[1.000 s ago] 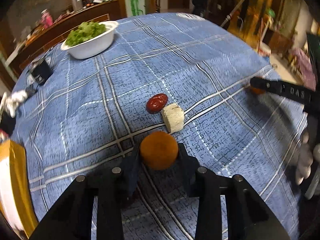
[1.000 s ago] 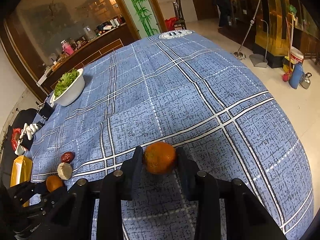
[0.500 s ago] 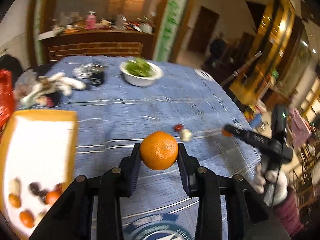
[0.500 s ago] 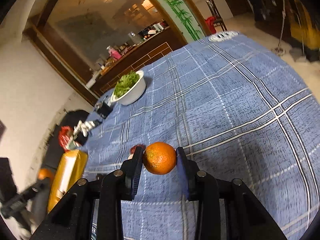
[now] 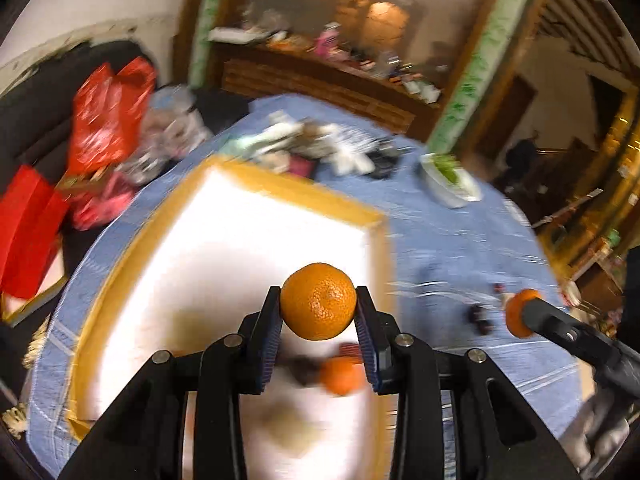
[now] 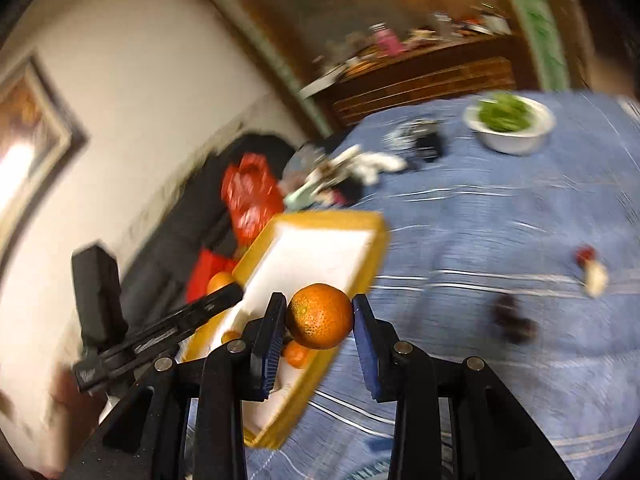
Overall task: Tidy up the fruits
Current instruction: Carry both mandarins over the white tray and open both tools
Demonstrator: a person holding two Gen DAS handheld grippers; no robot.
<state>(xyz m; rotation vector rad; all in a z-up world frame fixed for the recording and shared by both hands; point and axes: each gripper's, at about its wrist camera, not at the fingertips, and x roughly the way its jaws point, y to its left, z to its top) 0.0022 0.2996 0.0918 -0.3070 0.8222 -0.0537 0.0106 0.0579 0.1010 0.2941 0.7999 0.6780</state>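
Observation:
My left gripper (image 5: 318, 312) is shut on an orange (image 5: 318, 301) and holds it above the white tray with a yellow rim (image 5: 280, 192). Small oranges and dark fruits (image 5: 340, 374) lie blurred in the tray below it. My right gripper (image 6: 320, 320) is shut on a second orange (image 6: 319, 316), just right of the tray (image 6: 372, 224). The right gripper with its orange also shows in the left wrist view (image 5: 520, 318). The left gripper and its orange show in the right wrist view (image 6: 220, 282).
A white bowl of greens (image 6: 510, 122) stands at the back of the blue checked tablecloth (image 6: 480, 220). A red date and a white piece (image 6: 592, 268) and dark fruits (image 6: 514, 320) lie on the cloth. Red bags (image 5: 104, 116) and clutter (image 5: 304, 144) sit beyond the tray.
Both grippers have swung left towards the tray, each still holding its orange. The left one has moved from the cloth to over the tray. The views are motion-blurred.

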